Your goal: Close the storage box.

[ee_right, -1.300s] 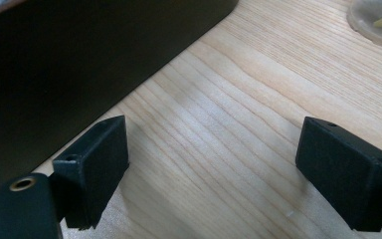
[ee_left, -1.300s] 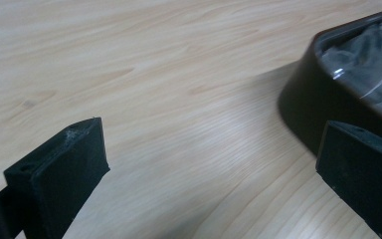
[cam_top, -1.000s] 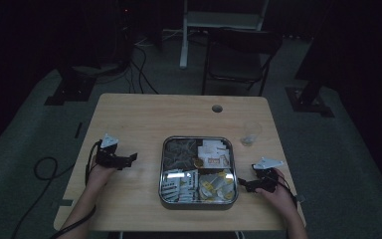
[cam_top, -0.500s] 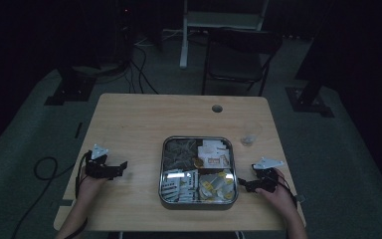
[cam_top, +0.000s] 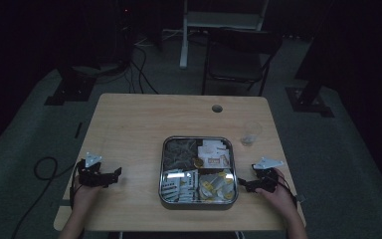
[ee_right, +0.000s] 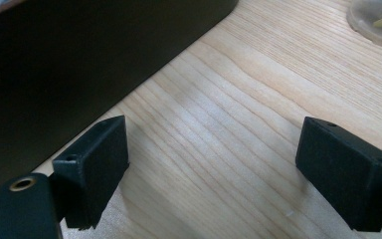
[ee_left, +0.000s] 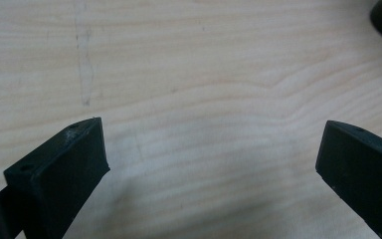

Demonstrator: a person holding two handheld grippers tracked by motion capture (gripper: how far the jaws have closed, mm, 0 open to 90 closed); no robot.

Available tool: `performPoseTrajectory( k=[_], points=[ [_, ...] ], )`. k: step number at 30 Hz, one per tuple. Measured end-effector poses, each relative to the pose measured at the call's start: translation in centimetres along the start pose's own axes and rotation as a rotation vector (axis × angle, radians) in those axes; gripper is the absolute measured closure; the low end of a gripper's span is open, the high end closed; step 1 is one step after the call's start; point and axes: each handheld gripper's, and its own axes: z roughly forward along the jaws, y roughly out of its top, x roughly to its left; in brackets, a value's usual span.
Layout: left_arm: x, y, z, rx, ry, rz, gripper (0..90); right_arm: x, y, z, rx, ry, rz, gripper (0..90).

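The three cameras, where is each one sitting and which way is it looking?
High view: above the person's side, facing forward and down at the table, tray, both hands.
Left gripper view: on the left gripper, facing bare wood between open jaws.
Right gripper view: on the right gripper, facing wood beside the tray's dark wall.
Shared: the right gripper view and the high view both show the tray.

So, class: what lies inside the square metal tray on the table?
The tray has four compartments holding packets: dark ones far left, white ones far right, grey-white near left, yellow-white near right. Whatever lies beneath the top packets is covered.
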Motion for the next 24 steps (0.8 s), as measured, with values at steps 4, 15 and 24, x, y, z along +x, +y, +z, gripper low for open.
performPoseTrajectory(
  k=[4, 15, 24],
  points=[
    [0.1, -0.3, -0.3, 0.005, 0.041, -0.007, 0.4, 0.0, 0.0, 0.0, 0.000, 0.000, -0.001, 12.7],
    [0.4, -1.4, -0.9, 0.052, 0.121, -0.022, 0.4, 0.0, 0.0, 0.0, -0.001, -0.001, -0.001, 12.7],
    [0.7, -2.0, -1.5, 0.076, 0.209, -0.043, 0.4, 0.0, 0.0, 0.0, -0.001, -0.001, -0.001, 12.6]
  ],
)
